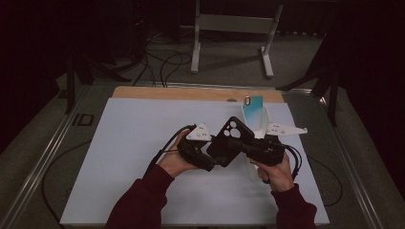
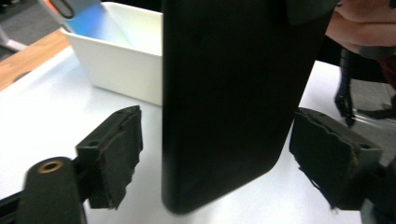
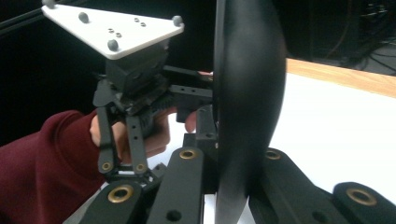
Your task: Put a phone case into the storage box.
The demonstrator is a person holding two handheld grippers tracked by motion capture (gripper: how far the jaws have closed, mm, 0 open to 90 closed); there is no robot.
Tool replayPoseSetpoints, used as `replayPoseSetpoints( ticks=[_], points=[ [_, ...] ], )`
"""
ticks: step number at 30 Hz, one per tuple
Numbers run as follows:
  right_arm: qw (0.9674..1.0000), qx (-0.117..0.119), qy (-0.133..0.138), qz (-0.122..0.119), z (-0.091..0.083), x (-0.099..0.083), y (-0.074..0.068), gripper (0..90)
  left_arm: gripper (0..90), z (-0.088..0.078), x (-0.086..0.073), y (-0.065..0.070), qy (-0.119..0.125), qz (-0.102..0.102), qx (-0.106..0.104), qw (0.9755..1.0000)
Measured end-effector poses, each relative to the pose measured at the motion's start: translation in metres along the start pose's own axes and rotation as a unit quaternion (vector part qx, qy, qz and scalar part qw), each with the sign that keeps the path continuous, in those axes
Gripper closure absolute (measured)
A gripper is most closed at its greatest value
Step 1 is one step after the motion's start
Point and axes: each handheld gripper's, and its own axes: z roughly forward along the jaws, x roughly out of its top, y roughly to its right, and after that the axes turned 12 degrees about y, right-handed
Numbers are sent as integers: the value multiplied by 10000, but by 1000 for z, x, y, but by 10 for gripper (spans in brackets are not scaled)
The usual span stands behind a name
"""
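Black phone case [image 1: 229, 140] held above desk [image 1: 124, 157], pinched edge-on in right gripper [image 3: 233, 186] fingers, clamped tight. Left gripper [image 2: 215, 158] fingers straddle case's end, open, not touching. White bin [image 2: 126, 60] behind; handover or placing pending.

We see a black case [image 2: 229, 102] that looks like smooth plastic with a soft, half-matt sheen. The left gripper [image 2: 219, 154] has pads [image 2: 119, 154] of rough, frayed black rubber or foam, and hard black plastic links with brass-coloured bushings. On it sits a plate [image 3: 112, 28] of matt pale plastic. The bin [image 2: 123, 65] is smooth white plastic. The table [image 1: 143, 143] is covered by a matt white sheet, paper-like, with a bare wood strip [image 1: 191, 93] at its far edge. The sleeve [image 3: 37, 168] is soft maroon cloth.
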Motion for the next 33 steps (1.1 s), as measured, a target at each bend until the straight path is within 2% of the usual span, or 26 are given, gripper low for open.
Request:
replayPoseSetpoints(
  ticks=[3,8,9,11,14,15,18,25,29,33],
  points=[
    [9999,167,-16,-25,1,0,-1,863,236,-1,0,1,43,34,-109,9999],
    [9996,260,-50,-72,1,1,-1,863,294,-3,1,0,128,7,-344,9993],
    [9995,284,-70,-100,1,1,-1,863,341,-3,1,0,135,11,-374,9992],
    [9994,314,-79,-111,1,1,-1,863,366,-3,1,1,126,21,-384,9992],
    [9994,273,-101,-168,1,1,-1,863,418,-4,1,1,102,27,-348,9993],
    [9994,244,-115,-208,1,1,-1,863,418,-5,0,0,132,30,-347,9993],
    [9995,169,-87,-240,-1,2,2,855,492,-7,0,-1,223,-47,-403,9989],
    [9991,50,-135,-398,-3,4,3,713,685,-9,-4,0,271,15,-398,9988],
    [9993,72,-94,-351,-4,5,4,633,779,-10,-4,3,303,87,-410,9987],
    [9995,62,-33,-318,-3,6,2,548,797,-9,-4,7,307,203,-300,9989]
  ],
)
